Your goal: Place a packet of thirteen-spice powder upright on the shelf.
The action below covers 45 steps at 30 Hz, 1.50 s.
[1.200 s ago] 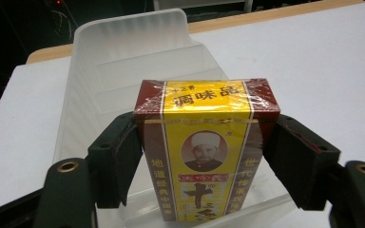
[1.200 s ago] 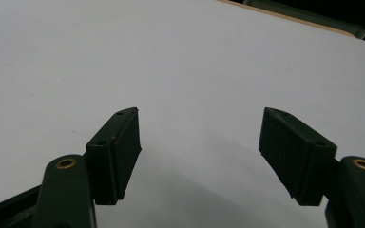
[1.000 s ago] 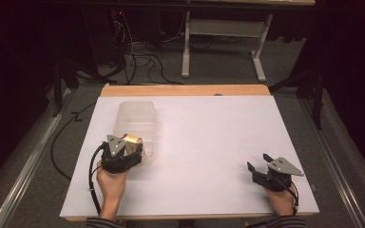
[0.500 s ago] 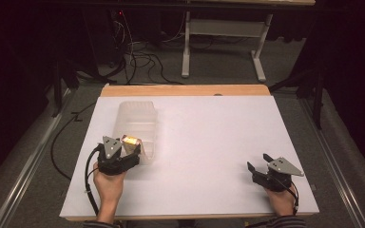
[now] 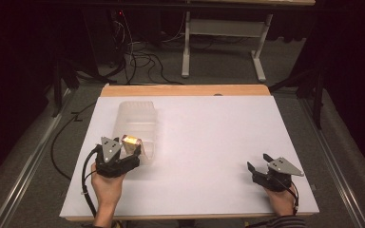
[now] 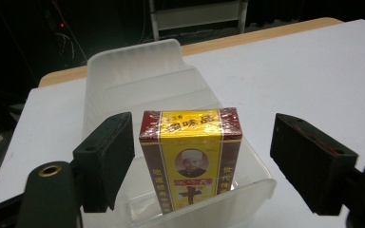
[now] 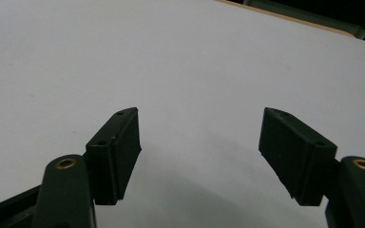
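A yellow and dark-red box [image 6: 190, 156] with a portrait on its front stands upright in the near end of a clear plastic container [image 6: 138, 71]. My left gripper [image 6: 203, 145] is open around the box; the left jaw is close to its side and the right jaw stands well apart. From the high view the box [image 5: 131, 141] shows at the container's [image 5: 135, 116] near end, with the left gripper [image 5: 132, 154] just in front. My right gripper [image 5: 258, 161] rests open at the table's front right, and its jaws [image 7: 202, 142] hold nothing.
The white table top [image 5: 209, 133] has a wooden strip along its far edge [image 5: 185, 90]. Behind the table are cables [image 5: 138, 57] on the floor and a desk frame [image 5: 223, 42]. The left gripper's black cable [image 5: 85, 175] trails off the front left.
The left gripper has drawn back slightly toward the person, while the box stays in the container. The right gripper has not moved.
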{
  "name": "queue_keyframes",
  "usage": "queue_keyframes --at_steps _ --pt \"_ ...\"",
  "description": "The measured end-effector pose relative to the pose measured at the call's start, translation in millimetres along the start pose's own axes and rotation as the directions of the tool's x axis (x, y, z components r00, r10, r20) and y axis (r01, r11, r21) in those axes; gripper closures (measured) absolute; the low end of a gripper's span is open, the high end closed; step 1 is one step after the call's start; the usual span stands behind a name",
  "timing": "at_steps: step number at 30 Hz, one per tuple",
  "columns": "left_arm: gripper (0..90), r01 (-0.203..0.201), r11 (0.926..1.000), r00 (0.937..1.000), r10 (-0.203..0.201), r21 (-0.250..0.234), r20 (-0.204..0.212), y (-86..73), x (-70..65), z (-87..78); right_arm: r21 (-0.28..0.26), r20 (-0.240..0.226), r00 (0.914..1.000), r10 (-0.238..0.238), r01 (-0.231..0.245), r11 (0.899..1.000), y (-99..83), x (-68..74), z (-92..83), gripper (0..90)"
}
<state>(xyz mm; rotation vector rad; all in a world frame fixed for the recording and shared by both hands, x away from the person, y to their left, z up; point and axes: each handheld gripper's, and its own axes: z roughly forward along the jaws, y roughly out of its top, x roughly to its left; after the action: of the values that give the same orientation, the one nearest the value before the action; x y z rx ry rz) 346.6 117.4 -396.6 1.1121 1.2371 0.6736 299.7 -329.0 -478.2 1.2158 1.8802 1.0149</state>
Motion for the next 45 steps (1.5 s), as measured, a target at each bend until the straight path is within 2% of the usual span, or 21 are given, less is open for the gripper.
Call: queue_keyframes --at_steps 4,16,24,29,42,45 --pt "23.6 -0.003 0.9999 0.9997 0.003 -0.016 0.022 4.0 -5.7 -6.9 0.001 0.001 1.0 -0.002 0.002 1.0 0.0 0.0 0.1 30.7" --pt "24.5 -0.012 0.9998 0.9966 0.014 -0.017 0.081 6.2 -19.6 -16.4 0.005 -0.001 1.0 -0.003 0.003 1.0 0.2 0.2 0.5 30.7" --pt "25.0 -0.009 1.0 0.9929 0.009 0.002 0.119 0.4 -30.0 -17.2 0.007 -0.002 1.0 -0.003 0.003 1.0 0.3 0.3 0.7 30.7" --pt "25.2 -0.034 0.9994 0.9906 0.033 0.006 0.133 -4.9 -36.6 -16.8 0.007 -0.001 0.9999 -0.01 0.01 1.0 0.4 0.1 1.1 30.7" --pt "25.6 -0.019 0.9996 0.9847 0.015 0.022 0.173 -11.5 -47.0 -16.5 0.009 0.0 0.9999 -0.011 0.011 1.0 0.5 0.2 1.1 30.7" --pt "25.7 -0.005 0.9998 0.9831 0.002 0.019 0.183 -12.3 -50.8 -15.6 0.01 0.0 0.9999 -0.012 0.012 1.0 0.5 0.3 1.2 30.7"
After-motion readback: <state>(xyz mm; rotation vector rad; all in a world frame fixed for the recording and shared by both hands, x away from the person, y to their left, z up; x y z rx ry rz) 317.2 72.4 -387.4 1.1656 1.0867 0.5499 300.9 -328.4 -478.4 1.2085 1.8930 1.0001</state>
